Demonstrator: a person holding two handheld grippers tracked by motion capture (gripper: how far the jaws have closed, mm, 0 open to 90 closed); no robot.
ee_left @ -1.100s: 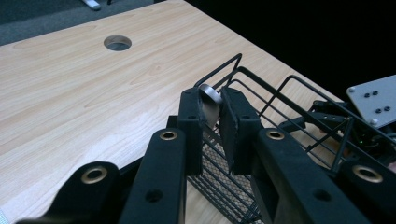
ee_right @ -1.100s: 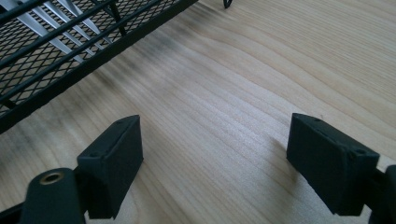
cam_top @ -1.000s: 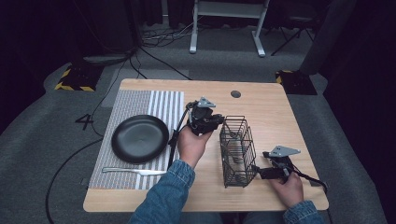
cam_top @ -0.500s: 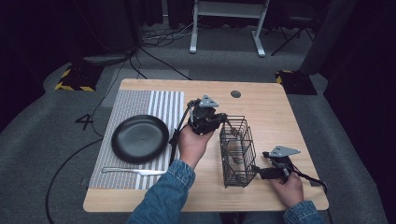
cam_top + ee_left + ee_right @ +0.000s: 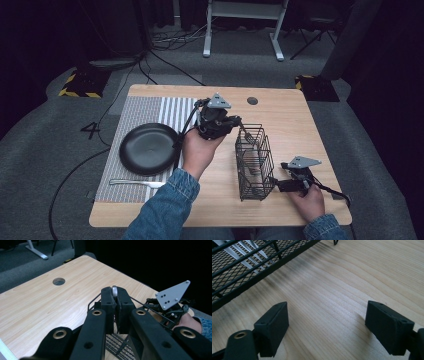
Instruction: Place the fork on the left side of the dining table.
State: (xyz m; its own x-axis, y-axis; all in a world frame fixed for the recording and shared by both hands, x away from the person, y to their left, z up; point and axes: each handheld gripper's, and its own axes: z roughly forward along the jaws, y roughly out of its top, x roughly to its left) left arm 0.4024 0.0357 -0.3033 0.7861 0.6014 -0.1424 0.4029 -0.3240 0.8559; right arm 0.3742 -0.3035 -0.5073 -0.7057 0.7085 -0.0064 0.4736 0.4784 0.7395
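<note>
While a metal utensil handle [image 5: 114, 291] is pinched in the shut left tongs [image 5: 239, 126] above the wire basket [image 5: 254, 162] on the bench [image 5: 300, 125], the right tongs [image 5: 327, 330] rest wide open and empty beside it. A snag on the wires could tip the unheld basket.

So the high cam sits above the person's side, looking forward and down over the whole wooden worktop [image 5: 280, 112] and the grey floor behind it. The left tongs [image 5: 115, 298] cam rides right behind its own jaws, up off the surface, facing across to the worktop's round hole [image 5: 59, 281] and far corner. The right tongs [image 5: 327, 323] cam is super low and close to the wood, and all three views share the wire basket [image 5: 254, 162].
</note>
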